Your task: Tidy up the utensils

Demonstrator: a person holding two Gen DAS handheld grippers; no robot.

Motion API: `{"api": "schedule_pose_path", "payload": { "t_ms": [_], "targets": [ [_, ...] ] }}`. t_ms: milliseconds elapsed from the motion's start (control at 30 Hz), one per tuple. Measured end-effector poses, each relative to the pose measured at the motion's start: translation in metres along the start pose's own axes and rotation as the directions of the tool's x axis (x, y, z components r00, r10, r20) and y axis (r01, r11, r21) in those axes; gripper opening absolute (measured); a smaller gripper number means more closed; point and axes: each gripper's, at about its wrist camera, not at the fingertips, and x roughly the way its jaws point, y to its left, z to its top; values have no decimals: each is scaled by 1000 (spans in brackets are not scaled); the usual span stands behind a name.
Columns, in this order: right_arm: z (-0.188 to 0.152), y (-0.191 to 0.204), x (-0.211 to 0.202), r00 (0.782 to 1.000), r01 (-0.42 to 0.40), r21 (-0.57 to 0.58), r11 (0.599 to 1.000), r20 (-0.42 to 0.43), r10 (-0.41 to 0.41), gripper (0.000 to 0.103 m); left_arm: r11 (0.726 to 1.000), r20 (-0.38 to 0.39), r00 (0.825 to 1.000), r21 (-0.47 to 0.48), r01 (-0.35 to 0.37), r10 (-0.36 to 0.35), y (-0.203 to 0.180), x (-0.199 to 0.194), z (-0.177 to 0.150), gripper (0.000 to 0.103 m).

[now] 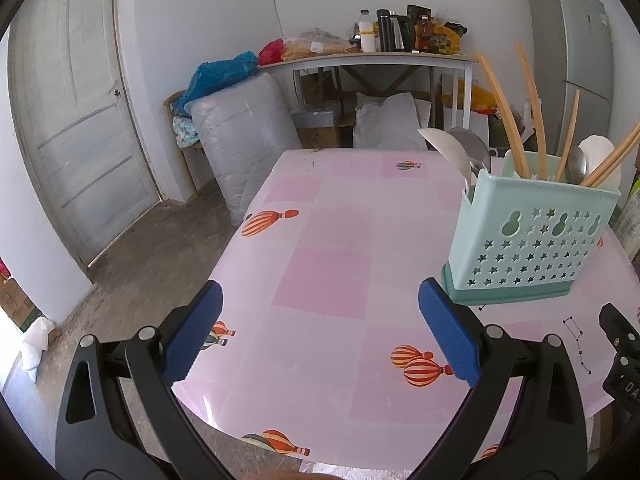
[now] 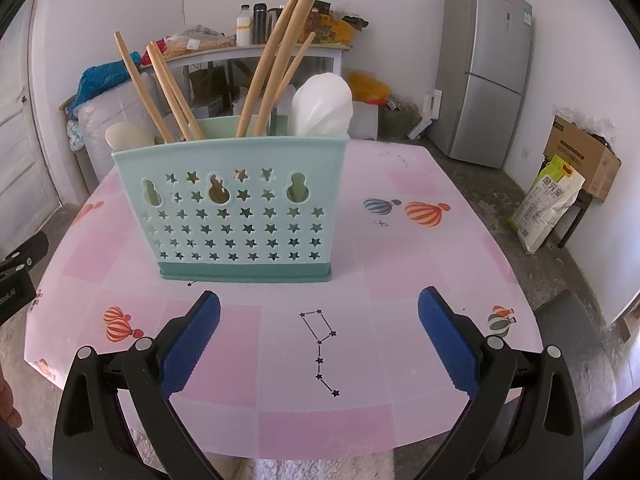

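Observation:
A mint-green utensil holder (image 2: 236, 208) with star cut-outs stands upright on the pink table (image 2: 400, 264). It holds several wooden chopsticks (image 2: 268, 64), a white spoon (image 2: 322, 106) and a beige spoon (image 2: 128, 136). In the left wrist view the holder (image 1: 532, 240) is at the right, with chopsticks (image 1: 500, 108), white spoons (image 1: 448, 148) and a metal spoon (image 1: 578, 166) in it. My left gripper (image 1: 320, 328) is open and empty over the table, left of the holder. My right gripper (image 2: 320, 336) is open and empty, just in front of the holder.
The table's near edge (image 2: 320, 452) is under both grippers. Behind it stand a white side table with bottles and bags (image 1: 380, 40), a grey wrapped bundle (image 1: 240, 140), a fridge (image 2: 488, 68), a cardboard box (image 2: 580, 156) and a rice bag (image 2: 544, 204). A door (image 1: 76, 120) is at left.

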Motion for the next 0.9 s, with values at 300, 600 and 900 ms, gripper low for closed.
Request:
{"api": "schedule_pose_path", "payload": {
  "t_ms": [300, 600, 900],
  "targets": [
    [0, -1, 1, 1000, 1, 0, 1000, -4, -1, 96, 1000, -7, 1000, 1, 0, 0, 0, 2, 0, 94],
    [-1, -3, 1, 1000, 2, 4, 1000, -1, -2, 96, 1000, -7, 1000, 0, 1, -1, 1, 2, 0, 94],
    [-1, -4, 2, 1000, 1, 6, 1000, -3, -1, 96, 1000, -8, 1000, 3, 1, -1, 2, 4, 1, 94]
  ]
}}
